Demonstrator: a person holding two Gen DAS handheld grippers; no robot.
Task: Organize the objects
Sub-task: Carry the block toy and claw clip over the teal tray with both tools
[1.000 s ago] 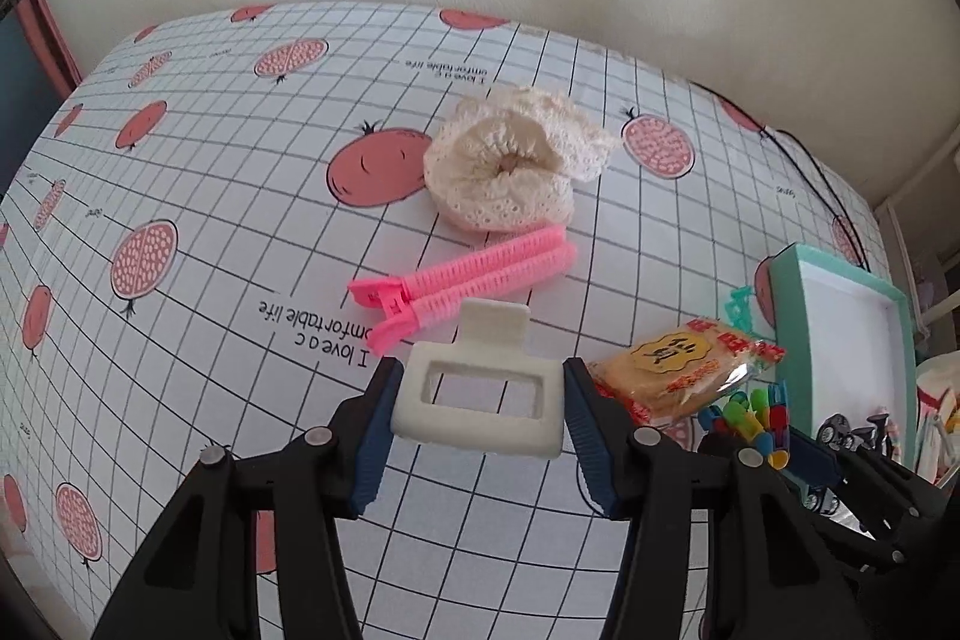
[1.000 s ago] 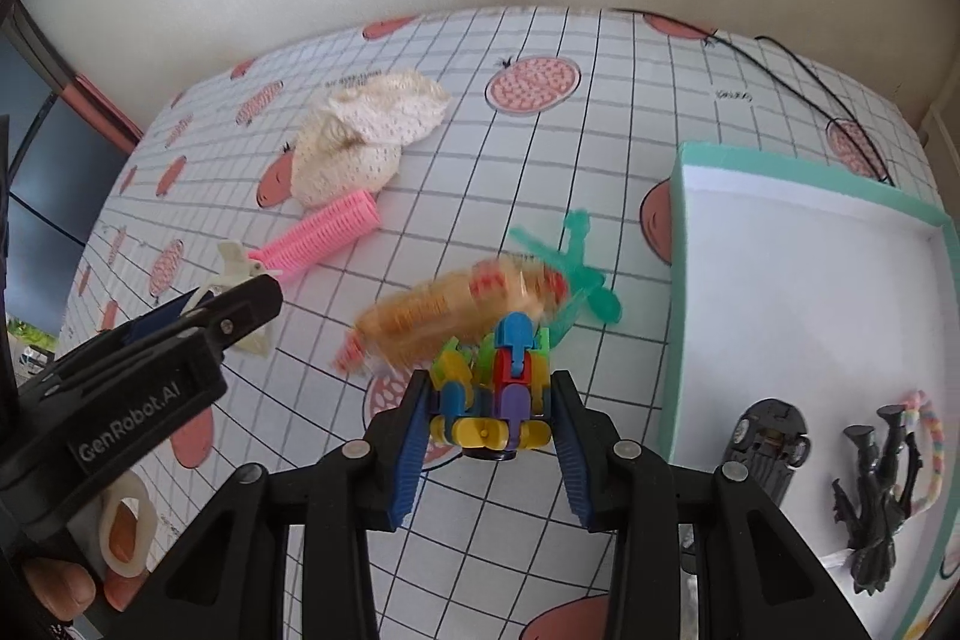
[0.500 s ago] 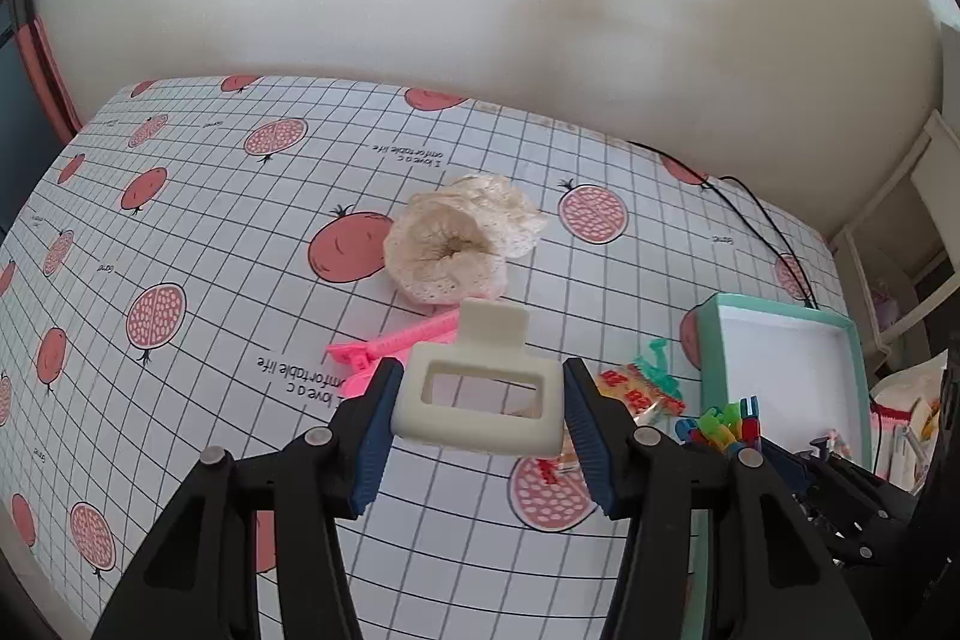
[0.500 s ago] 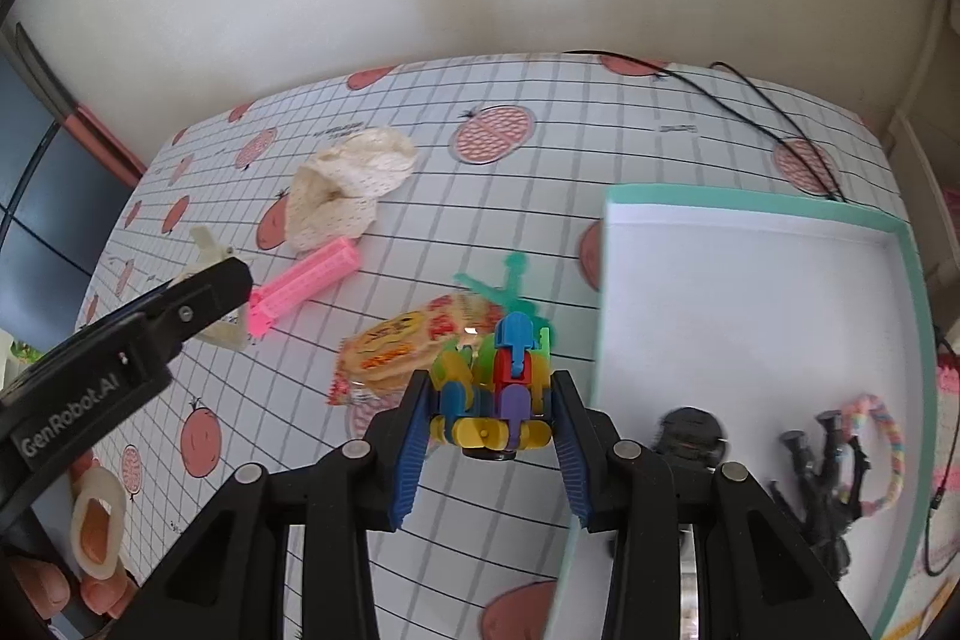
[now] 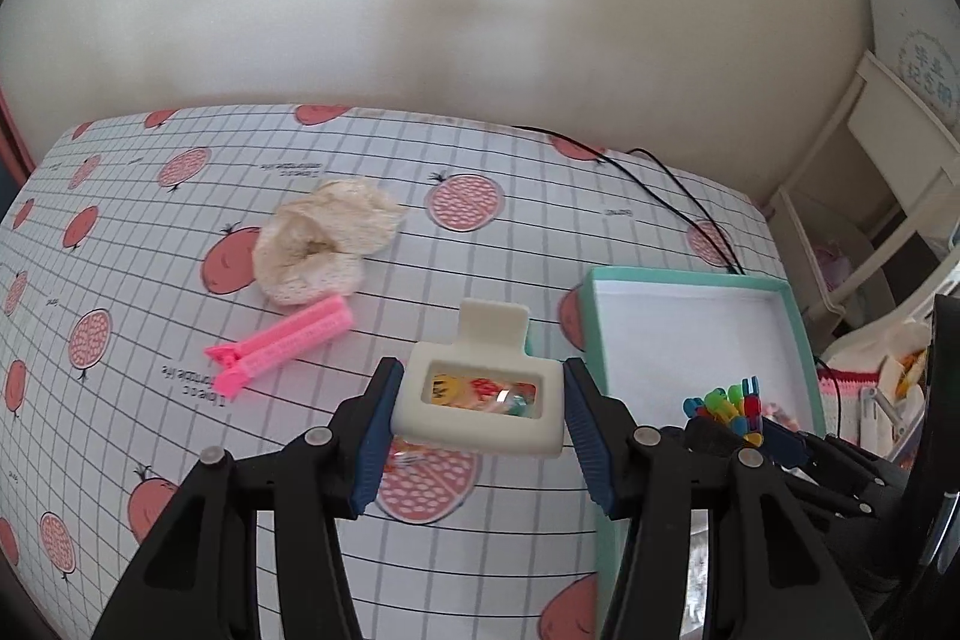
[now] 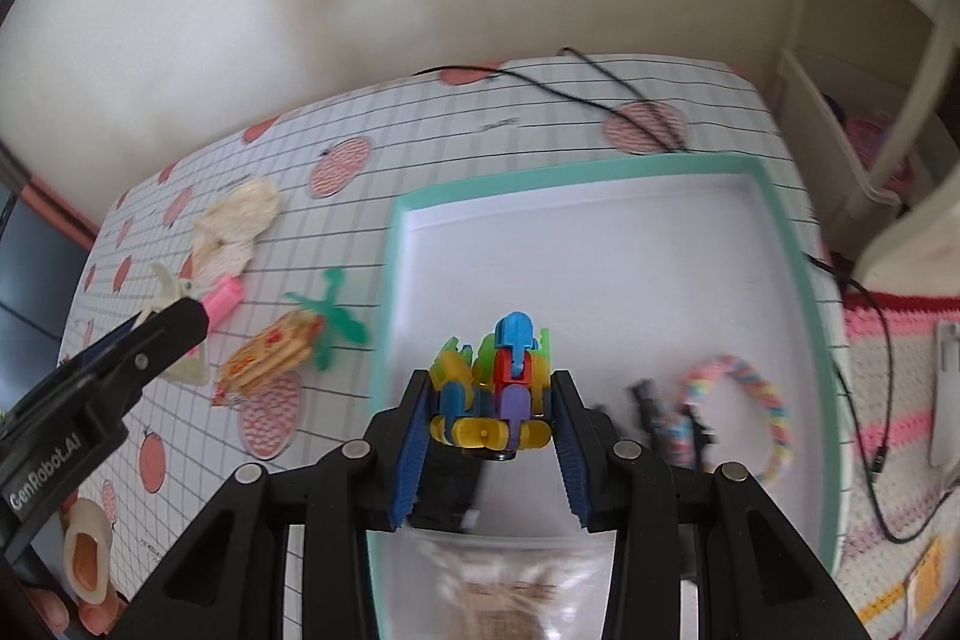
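My left gripper (image 5: 483, 376) is shut on a cream hair claw clip (image 5: 492, 325), held above the tablecloth just left of the teal box (image 5: 690, 275). My right gripper (image 6: 492, 382) is shut on a multicoloured block toy (image 6: 513, 334), which hangs over the white inside of the teal box (image 6: 576, 169). The same toy (image 5: 729, 400) shows at the right of the left wrist view. The claw clip (image 6: 171, 289) sticks out of the left gripper's black finger at the left of the right wrist view.
On the fruit-print cloth lie a cream scrunchie (image 5: 318, 244), a pink hair clip (image 5: 282, 346), a snack packet (image 6: 270, 358) and a green plastic piece (image 6: 330, 310). The box holds a pastel braided band (image 6: 756, 400), dark small items (image 6: 660, 412) and a clear bag (image 6: 498, 592). A black cable (image 5: 660, 172) runs behind it.
Both grippers rose and moved right toward the teal box with their loads. The toy went from above the cloth to above the box's inside. The clip now hangs over the snack packet.
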